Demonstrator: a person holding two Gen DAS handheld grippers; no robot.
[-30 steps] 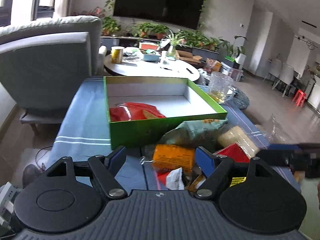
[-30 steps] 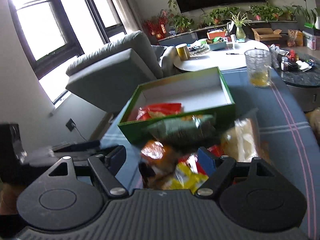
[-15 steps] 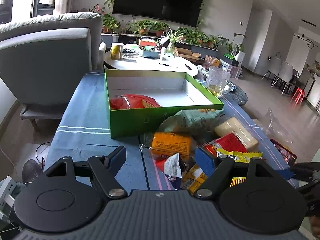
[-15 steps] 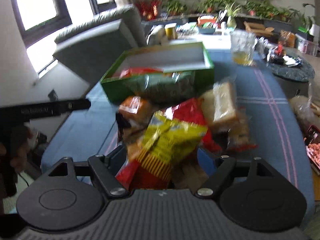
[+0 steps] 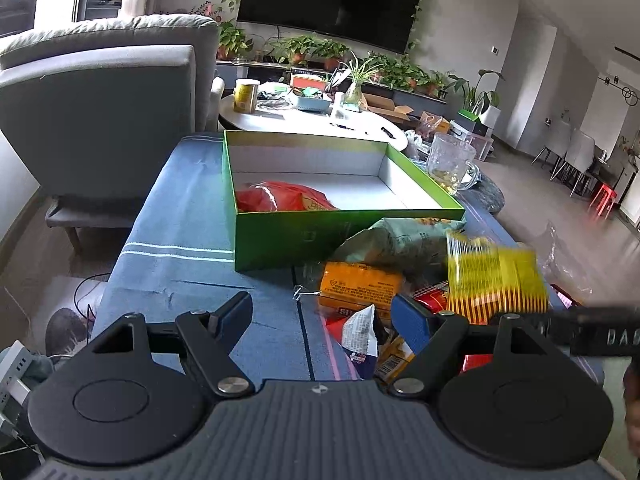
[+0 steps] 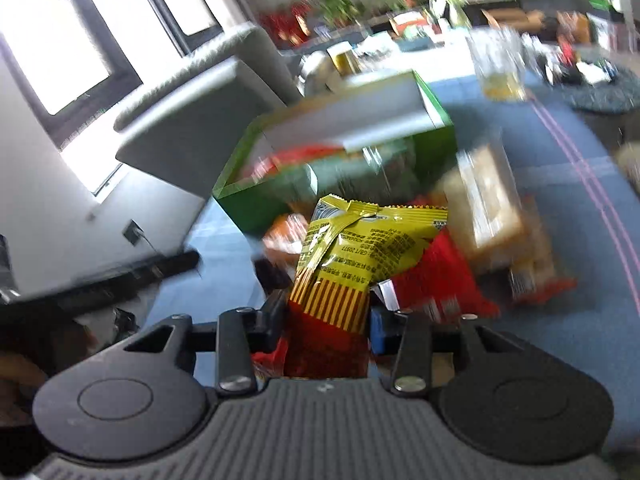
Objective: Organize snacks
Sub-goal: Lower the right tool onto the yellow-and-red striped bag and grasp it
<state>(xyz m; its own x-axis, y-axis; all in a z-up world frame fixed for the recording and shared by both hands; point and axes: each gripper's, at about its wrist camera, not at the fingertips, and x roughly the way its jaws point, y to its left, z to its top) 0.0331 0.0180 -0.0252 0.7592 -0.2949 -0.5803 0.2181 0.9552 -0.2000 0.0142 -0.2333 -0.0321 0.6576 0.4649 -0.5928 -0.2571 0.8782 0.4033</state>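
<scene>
My right gripper point(image 6: 328, 316) is shut on a yellow and red snack packet point(image 6: 360, 248), which stands up between its fingers above the pile. From the left wrist the same yellow packet point(image 5: 494, 276) shows blurred at the right, over the heap. My left gripper point(image 5: 322, 316) is open and holds nothing, hovering over the blue cloth in front of the snacks. A green box point(image 5: 304, 236) stands behind the pile with a red packet point(image 5: 280, 196) inside. An orange packet point(image 5: 360, 284), a pale green bag point(image 5: 396, 236) and a white-tipped wrapper point(image 5: 362, 332) lie in the heap.
A blue striped cloth point(image 5: 192, 248) covers the table. A glass mug point(image 5: 450, 162) stands beyond the box at the right, a grey armchair point(image 5: 100, 120) at the left. A wrapped bread pack point(image 6: 488, 208) lies right of the pile. A cluttered white round table point(image 5: 312, 120) sits behind.
The right gripper closed on the yellow and red packet and lifted it from the pile; its view is now blurred. The left gripper stayed where it was, still open.
</scene>
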